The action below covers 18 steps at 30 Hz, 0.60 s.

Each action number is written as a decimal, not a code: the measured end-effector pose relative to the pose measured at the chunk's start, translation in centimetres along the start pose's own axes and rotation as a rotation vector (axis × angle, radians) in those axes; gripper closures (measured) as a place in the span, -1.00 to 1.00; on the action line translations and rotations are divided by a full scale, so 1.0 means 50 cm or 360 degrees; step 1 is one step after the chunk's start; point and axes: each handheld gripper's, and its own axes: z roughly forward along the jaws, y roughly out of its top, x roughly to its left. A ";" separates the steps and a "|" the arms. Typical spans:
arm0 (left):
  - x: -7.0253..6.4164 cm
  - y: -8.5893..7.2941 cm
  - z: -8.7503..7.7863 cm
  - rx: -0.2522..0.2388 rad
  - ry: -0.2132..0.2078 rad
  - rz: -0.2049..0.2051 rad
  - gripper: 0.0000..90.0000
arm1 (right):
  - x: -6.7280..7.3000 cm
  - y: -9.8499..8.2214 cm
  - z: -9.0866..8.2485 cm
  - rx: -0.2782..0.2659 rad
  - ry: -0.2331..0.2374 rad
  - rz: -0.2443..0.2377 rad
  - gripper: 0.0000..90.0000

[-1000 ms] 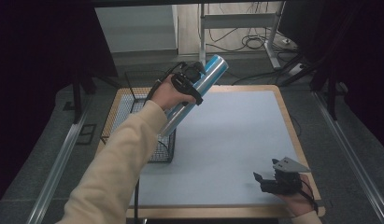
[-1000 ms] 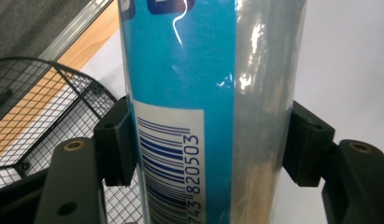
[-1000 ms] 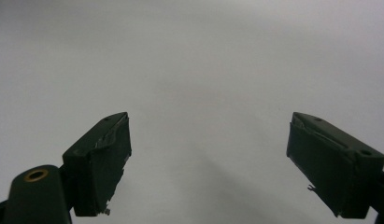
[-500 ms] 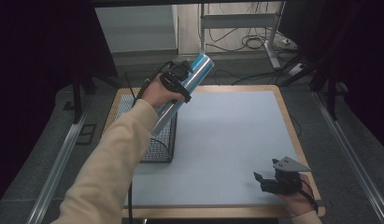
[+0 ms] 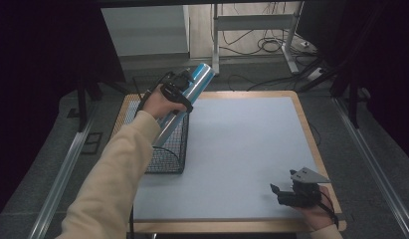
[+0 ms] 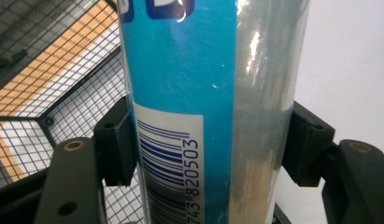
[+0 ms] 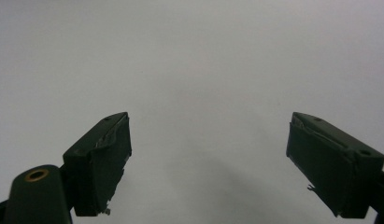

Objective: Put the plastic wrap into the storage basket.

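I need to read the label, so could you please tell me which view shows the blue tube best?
The left gripper view: the blue tube stands close up between the pressing jaws, its barcode readable. The high view shows the whole tube small, tilted over the wire basket. The right gripper view faces bare table.

blue tube (image 6: 189,93) ends cropped, lower end hidden behind wire basket (image 5: 169,149)

Wooden table (image 5: 311,134) with a pale grey mat (image 5: 242,154) covering most of its top. Dark carpet floor around. Metal rails (image 5: 62,174) on the floor at both sides. Behind the table: metal desk frame (image 5: 252,22), loose cables (image 5: 271,47), power strip (image 5: 316,74), white cabinet (image 5: 142,27).
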 end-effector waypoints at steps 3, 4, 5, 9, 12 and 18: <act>0.008 -0.007 0.007 -0.0001 0.0015 -0.0026 -0.30 | 0.000 -0.001 0.001 0.0006 -0.0001 0.0002 -0.68; 0.011 -0.009 0.009 0.0000 0.0014 -0.0032 -0.30 | 0.000 -0.001 0.001 0.0005 -0.0002 -0.0002 -0.68; 0.013 -0.010 0.012 0.0002 0.0015 -0.0036 -0.30 | 0.000 -0.001 0.001 0.0007 -0.0001 -0.0004 -0.68; 0.022 -0.016 0.022 0.0017 0.0031 -0.0043 -0.30 | 0.000 -0.001 0.001 0.0008 -0.0003 0.0001 -0.67; 0.026 -0.018 0.028 0.0017 0.0030 -0.0050 -0.30 | -0.001 -0.001 0.001 0.0010 -0.0005 0.0002 -0.67; 0.037 -0.014 0.043 0.0030 0.0036 -0.0055 -0.30 | -0.001 -0.001 0.002 0.0013 -0.0007 -0.0001 -0.68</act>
